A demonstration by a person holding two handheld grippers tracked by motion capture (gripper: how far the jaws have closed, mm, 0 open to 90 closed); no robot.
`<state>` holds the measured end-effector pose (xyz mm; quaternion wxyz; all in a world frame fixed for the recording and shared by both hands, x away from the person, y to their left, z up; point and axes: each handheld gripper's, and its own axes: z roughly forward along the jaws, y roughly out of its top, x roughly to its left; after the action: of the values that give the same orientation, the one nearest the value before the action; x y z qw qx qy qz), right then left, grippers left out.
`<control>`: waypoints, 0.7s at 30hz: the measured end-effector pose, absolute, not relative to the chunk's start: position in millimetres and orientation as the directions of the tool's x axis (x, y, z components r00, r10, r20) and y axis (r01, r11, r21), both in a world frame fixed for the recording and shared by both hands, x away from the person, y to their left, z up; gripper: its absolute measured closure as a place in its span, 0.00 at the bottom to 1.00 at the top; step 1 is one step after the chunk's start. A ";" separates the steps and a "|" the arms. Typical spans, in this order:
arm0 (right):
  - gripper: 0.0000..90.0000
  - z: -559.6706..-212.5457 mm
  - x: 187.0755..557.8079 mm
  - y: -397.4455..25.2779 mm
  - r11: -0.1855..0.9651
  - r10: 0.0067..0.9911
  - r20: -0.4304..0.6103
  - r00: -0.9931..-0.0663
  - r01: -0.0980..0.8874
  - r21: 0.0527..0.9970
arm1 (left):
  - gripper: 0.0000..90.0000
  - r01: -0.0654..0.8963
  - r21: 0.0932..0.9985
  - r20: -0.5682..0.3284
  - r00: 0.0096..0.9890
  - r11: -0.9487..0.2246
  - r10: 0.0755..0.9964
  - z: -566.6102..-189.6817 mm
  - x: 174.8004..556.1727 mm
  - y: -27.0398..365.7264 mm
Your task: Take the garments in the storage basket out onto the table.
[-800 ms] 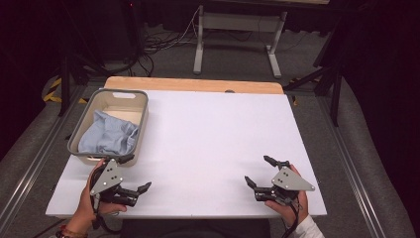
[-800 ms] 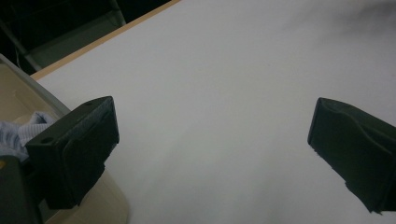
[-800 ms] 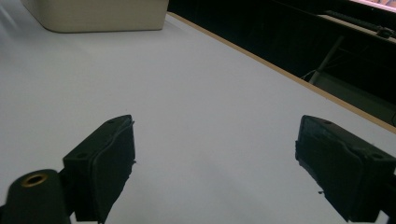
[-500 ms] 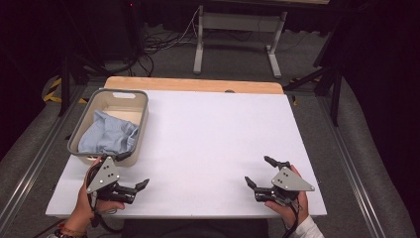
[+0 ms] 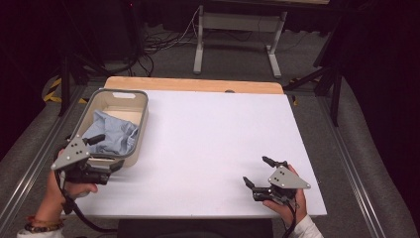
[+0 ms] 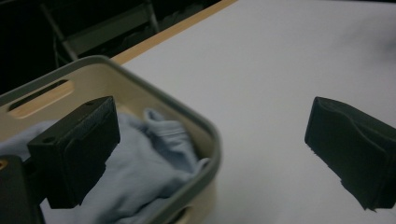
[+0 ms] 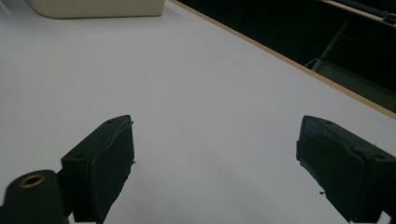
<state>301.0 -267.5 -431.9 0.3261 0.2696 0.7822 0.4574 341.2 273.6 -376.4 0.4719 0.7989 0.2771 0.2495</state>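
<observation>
A beige basket (image 5: 122, 92) with a grey rim stands at the table's left side, and a crumpled light blue cloth (image 5: 113, 137) lies in it. My left gripper (image 5: 106, 153) is open at the basket's near end. In the left gripper view, one jaw hangs over the cloth (image 6: 144, 163) inside the basket (image 6: 196, 122) and the other over the bare table, so the left gripper (image 6: 210, 140) straddles the basket's wall. My right gripper (image 5: 257, 171) stands open near the table's front right, and the right gripper (image 7: 215, 149) has nothing between its jaws.
The white table top (image 5: 213, 134) has a wooden strip along its far edge. The basket's corner (image 7: 93, 7) shows far off in the right gripper view. Beyond the table is dark floor with cables and a metal stand (image 5: 233, 29).
My left gripper has moved forward and left, from the table's front edge to the basket's near end. The right gripper has stayed where it was.
</observation>
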 end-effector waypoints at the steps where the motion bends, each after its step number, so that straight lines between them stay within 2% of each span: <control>1: 0.13 -432.7 301.3 -267.0 0.441 0.719 -0.265 -0.643 0.126 0.889 | 0.04 0.236 0.875 0.135 0.718 -0.422 0.683 -373.0 349.2 276.6; 5: 0.13 -434.7 301.4 -267.2 0.451 0.714 -0.266 -0.648 0.135 0.882 | 0.05 0.303 0.819 0.168 0.686 -0.487 0.708 -368.2 373.6 283.2; 10: 0.13 -434.1 303.2 -269.8 0.442 0.722 -0.257 -0.642 0.143 0.885 | 0.04 0.490 0.694 0.049 0.699 -0.528 0.713 -378.2 421.7 289.8; 12: 0.13 -435.7 304.1 -269.0 0.447 0.719 -0.252 -0.647 0.153 0.881 | 0.04 0.538 0.612 0.067 0.695 -0.580 0.716 -388.4 441.7 285.8; 13: 0.13 -435.7 304.1 -269.0 0.447 0.719 -0.252 -0.647 0.153 0.881 | 0.01 0.538 0.612 0.067 0.695 -0.580 0.716 -388.4 441.7 285.8; 14: 0.13 -435.4 303.7 -268.3 0.453 0.717 -0.261 -0.647 0.147 0.879 | 0.04 0.559 0.566 0.035 0.718 -0.606 0.695 -389.9 453.8 281.9; 17: 0.13 -435.0 303.5 -268.5 0.451 0.717 -0.260 -0.646 0.147 0.880 | 0.04 0.563 0.567 0.040 0.710 -0.601 0.703 -388.8 458.4 278.5; 21: 0.13 -436.1 304.3 -268.6 0.451 0.716 -0.254 -0.650 0.154 0.879 | 0.02 0.599 0.483 0.023 0.720 -0.638 0.693 -394.7 473.4 271.1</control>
<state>304.3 -268.6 -436.1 0.3151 0.2750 0.7914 0.4458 473.4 271.1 -394.7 0.2273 0.8992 0.3593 0.1036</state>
